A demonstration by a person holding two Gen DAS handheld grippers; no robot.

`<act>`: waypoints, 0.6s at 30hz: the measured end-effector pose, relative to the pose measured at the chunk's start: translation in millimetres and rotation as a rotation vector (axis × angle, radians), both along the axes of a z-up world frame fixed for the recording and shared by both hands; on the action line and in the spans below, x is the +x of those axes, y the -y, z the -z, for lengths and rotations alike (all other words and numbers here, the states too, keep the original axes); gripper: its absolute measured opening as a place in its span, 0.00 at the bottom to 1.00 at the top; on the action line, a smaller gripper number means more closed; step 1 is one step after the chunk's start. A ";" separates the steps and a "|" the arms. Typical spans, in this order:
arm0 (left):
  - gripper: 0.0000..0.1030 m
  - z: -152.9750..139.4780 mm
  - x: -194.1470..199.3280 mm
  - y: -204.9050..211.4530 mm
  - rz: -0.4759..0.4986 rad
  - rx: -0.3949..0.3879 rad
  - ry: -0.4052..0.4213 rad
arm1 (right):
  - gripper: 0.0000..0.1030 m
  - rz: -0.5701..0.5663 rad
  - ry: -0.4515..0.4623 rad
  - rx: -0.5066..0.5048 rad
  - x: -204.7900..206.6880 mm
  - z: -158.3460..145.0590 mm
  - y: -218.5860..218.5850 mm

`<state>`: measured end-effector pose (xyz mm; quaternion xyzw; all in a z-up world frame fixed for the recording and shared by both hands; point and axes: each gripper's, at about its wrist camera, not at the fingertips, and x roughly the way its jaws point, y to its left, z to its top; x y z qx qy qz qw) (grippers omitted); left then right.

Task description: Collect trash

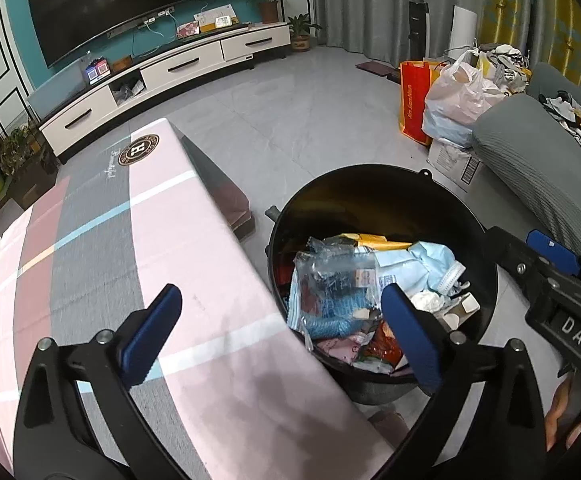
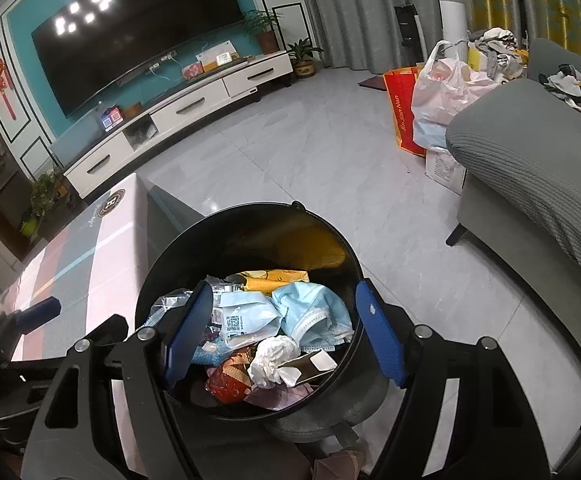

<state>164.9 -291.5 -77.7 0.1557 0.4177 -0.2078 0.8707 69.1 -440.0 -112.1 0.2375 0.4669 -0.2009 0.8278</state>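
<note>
In the left wrist view, the left gripper (image 1: 278, 336) is seen spread wide and empty; the striped tablecloth (image 1: 130, 240) beneath its left finger is bare, while the black trash bin (image 1: 486, 248) lies behind its right finger. In the right wrist view, the right gripper (image 2: 286, 332) is held parted, gripping nothing, with a crumpled tissue (image 2: 270, 360) and blue face mask (image 2: 314, 312) between its fingers, lying inside the bin. Collection is judged nearly complete; no trash is seen left on the cloth.

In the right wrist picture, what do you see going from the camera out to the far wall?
Black trash bin → grey tiled floor → white TV cabinet → big dark TV.
</note>
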 end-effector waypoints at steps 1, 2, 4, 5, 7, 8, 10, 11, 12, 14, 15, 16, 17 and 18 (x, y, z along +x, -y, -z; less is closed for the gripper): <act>0.97 -0.6 0.2 -1.2 -0.001 -0.001 -0.006 | 0.79 0.002 -0.003 -0.003 -0.2 -1.0 -0.6; 0.97 -1.4 -0.8 -3.0 -0.004 -0.001 -0.012 | 0.81 0.003 -0.003 -0.008 -1.0 -2.3 -1.1; 0.97 -4.2 -3.2 -7.3 -0.012 -0.009 -0.017 | 0.84 0.001 0.004 -0.023 -2.6 -6.9 -2.9; 0.97 -6.3 -4.8 -10.3 -0.016 -0.015 -0.020 | 0.85 -0.001 0.008 -0.034 -3.6 -10.0 -4.1; 0.97 -9.4 -7.6 -15.4 -0.025 -0.021 -0.027 | 0.90 -0.005 0.006 -0.046 -5.6 -13.5 -5.9; 0.97 -10.4 -9.6 -17.2 -0.027 -0.023 -0.031 | 0.91 -0.009 0.002 -0.050 -6.4 -14.4 -7.5; 0.97 -11.6 -13.2 -21.4 -0.029 -0.021 -0.043 | 0.95 -0.017 -0.005 -0.052 -8.4 -16.0 -10.0; 0.97 -11.0 -14.5 -24.0 -0.031 -0.016 -0.050 | 0.95 -0.024 -0.006 -0.049 -10.1 -17.2 -12.1; 0.97 -10.6 -16.0 -25.9 -0.035 -0.012 -0.056 | 0.97 -0.031 -0.006 -0.048 -11.8 -18.2 -14.1; 0.97 -10.3 -19.5 -32.1 -0.049 -0.008 -0.066 | 0.97 -0.044 -0.020 -0.055 -14.6 -19.0 -18.6; 0.97 -10.8 -21.7 -35.1 -0.054 -0.011 -0.070 | 0.97 -0.052 -0.032 -0.056 -15.9 -19.2 -21.2; 0.97 -12.2 -23.5 -37.9 -0.058 -0.014 -0.072 | 0.97 -0.059 -0.035 -0.050 -17.9 -19.8 -23.6; 0.97 -13.3 -25.9 -40.7 -0.063 -0.018 -0.072 | 0.97 -0.063 -0.034 -0.043 -19.4 -21.1 -25.9; 0.97 -15.3 -28.0 -43.4 -0.067 -0.023 -0.073 | 0.97 -0.066 -0.034 -0.033 -21.1 -22.1 -27.5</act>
